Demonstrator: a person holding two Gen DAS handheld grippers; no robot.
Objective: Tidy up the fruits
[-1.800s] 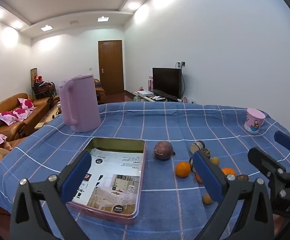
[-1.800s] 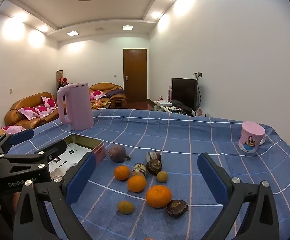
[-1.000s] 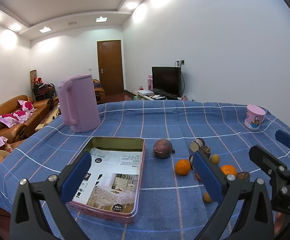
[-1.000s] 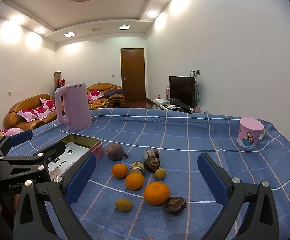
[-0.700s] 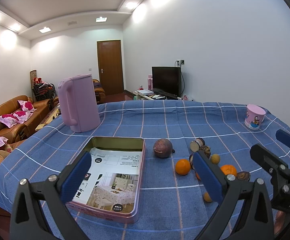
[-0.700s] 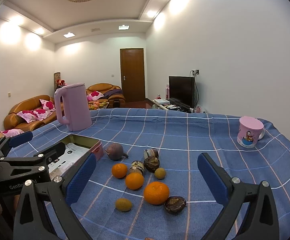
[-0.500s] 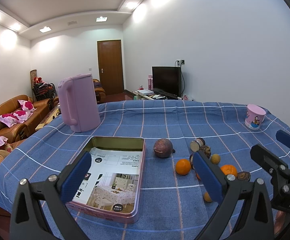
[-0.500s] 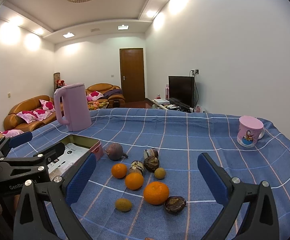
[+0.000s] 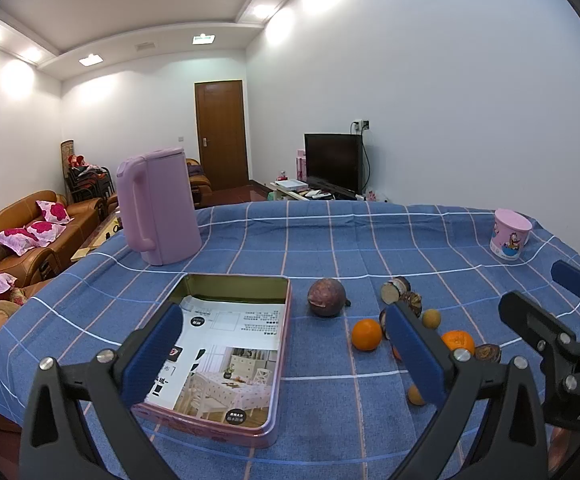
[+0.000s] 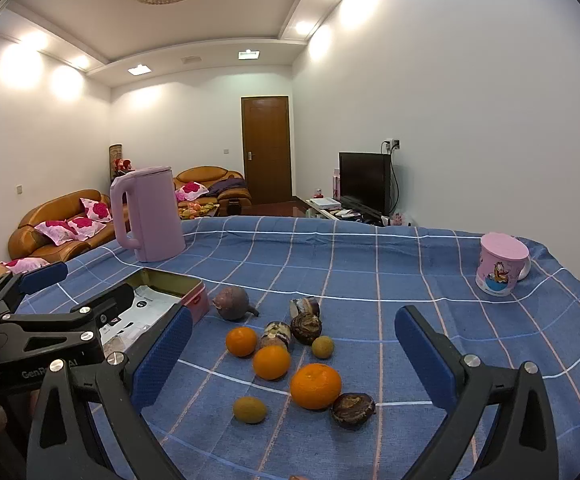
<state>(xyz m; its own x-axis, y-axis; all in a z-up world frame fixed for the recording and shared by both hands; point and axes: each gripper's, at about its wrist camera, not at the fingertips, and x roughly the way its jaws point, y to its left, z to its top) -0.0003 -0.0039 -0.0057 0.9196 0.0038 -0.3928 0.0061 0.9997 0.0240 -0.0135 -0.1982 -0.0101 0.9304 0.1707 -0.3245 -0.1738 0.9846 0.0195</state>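
Observation:
A pink tin box (image 9: 281,360) with a printed sheet inside lies on the blue checked cloth; its corner (image 10: 195,302) shows in the right wrist view. Right of it sits a purple passion fruit (image 9: 326,297) (image 10: 231,303), then several oranges, small green fruits and dark brown pieces. The biggest orange (image 10: 315,385) lies nearest, with an orange (image 10: 241,341) further left. My left gripper (image 9: 285,354) hovers open above the tin's right side, holding nothing. My right gripper (image 10: 294,358) stands open above the fruit cluster, also holding nothing.
A tall pink kettle (image 9: 157,206) stands at the back left of the table. A pink cartoon mug (image 10: 500,263) sits at the far right near the table edge. Sofas, a door and a television lie beyond the table.
Both views have shifted only slightly over the frames. The fruits and the tin have not moved, and both grippers stay open.

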